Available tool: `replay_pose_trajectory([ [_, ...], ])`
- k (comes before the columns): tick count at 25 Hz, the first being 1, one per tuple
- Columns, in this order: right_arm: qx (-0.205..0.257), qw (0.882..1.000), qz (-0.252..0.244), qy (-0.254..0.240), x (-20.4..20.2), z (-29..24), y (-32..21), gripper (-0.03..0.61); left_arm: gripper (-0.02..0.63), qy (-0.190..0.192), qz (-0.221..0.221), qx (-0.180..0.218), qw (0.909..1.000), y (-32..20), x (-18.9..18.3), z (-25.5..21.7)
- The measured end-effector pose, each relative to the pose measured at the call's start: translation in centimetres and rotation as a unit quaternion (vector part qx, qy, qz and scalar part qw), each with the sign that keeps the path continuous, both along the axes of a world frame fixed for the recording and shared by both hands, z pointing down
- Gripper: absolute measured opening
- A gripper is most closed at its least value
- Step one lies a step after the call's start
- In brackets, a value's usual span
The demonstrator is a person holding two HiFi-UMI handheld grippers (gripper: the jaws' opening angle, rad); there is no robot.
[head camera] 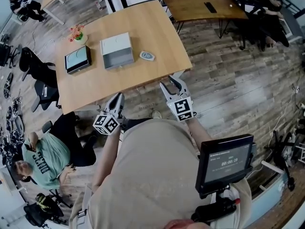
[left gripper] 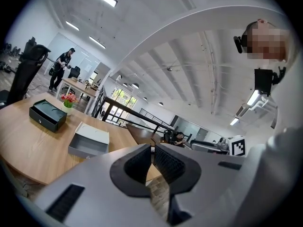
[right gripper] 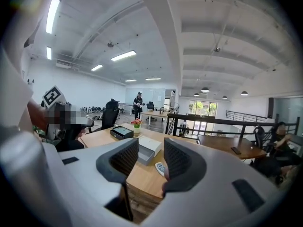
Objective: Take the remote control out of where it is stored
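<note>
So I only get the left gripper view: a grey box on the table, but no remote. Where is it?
Observer: The head view shows the remote control lying on the table, just right of the open grey box.
Visitor: Is the other tool holding anything?
Observer: No, the right gripper has its jaws apart with nothing between them.
Visitor: Are both tools over the table?
Observer: Neither. From above, the left gripper and the right one sit short of its near edge.

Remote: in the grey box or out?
Out. The remote lies flat on the table, just right of the grey box and apart from it. The box is pulled open and looks empty.
</note>
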State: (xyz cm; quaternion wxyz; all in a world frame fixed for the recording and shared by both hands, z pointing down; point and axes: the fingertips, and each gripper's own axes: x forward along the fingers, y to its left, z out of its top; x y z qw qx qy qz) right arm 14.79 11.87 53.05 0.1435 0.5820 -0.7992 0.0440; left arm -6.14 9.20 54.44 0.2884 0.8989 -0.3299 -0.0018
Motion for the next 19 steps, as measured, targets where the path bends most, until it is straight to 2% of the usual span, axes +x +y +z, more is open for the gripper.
replay_pose_trajectory([
  [19, 0.009, 1.000, -0.024, 0.012, -1.2, -2.4, -1.4, 0.176, 0.008, 0.034, 0.019, 0.009, 0.9992, -0.3, 0.6, -2.4],
])
